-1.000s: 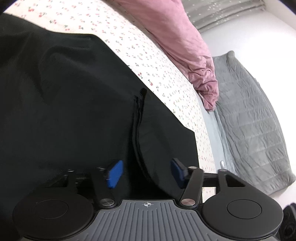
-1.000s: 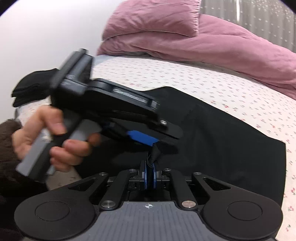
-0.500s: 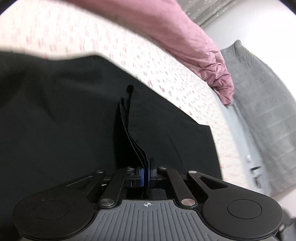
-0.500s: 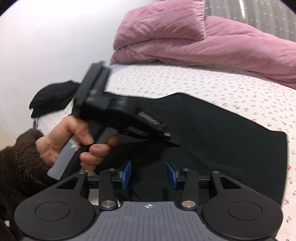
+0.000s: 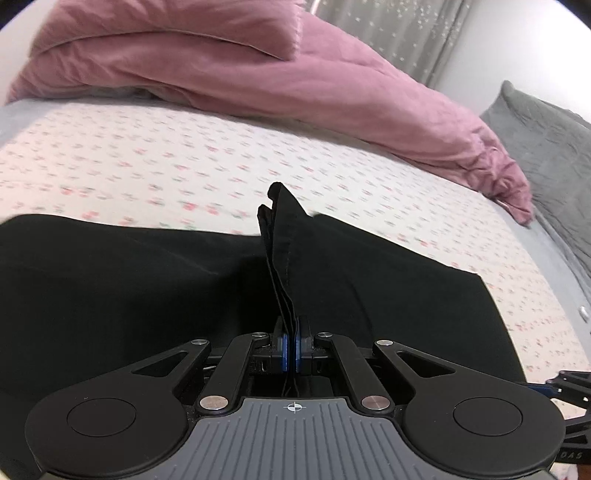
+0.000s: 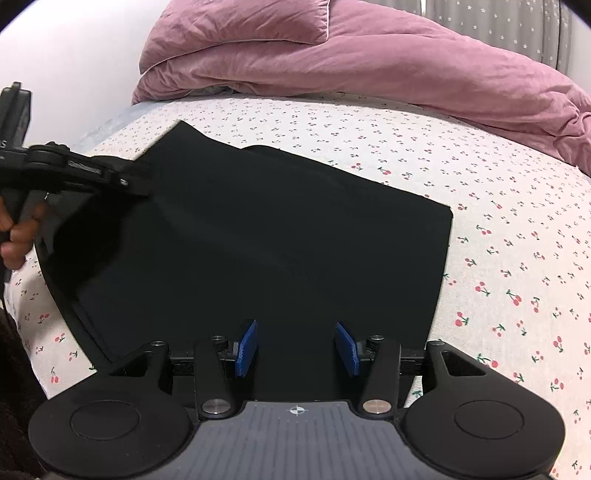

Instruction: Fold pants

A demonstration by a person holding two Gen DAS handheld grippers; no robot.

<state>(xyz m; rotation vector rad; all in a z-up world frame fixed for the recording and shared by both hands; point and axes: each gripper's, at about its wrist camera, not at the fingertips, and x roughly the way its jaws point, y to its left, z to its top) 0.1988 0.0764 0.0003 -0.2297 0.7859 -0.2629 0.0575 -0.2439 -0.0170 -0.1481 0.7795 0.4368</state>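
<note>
Black pants [image 6: 280, 236] lie folded flat on the cherry-print bed sheet [image 6: 517, 258]. My left gripper [image 5: 291, 345] is shut on a layered edge of the pants [image 5: 280, 236], which stands up between its blue pads. In the right wrist view the left gripper [image 6: 140, 181] shows at the left, held by a hand, lifting the pants' left corner. My right gripper [image 6: 297, 347] is open and empty, just above the near edge of the pants.
A pink duvet [image 6: 369, 55] and pillow [image 5: 166, 33] lie across the back of the bed. A grey quilted blanket [image 5: 546, 136] lies at the right. Grey curtains [image 5: 388, 33] hang behind. Bare sheet lies to the right of the pants.
My left gripper closed on the pants' edge and lifted it, swinging left. My right gripper let go of the fabric, opened and pulled back.
</note>
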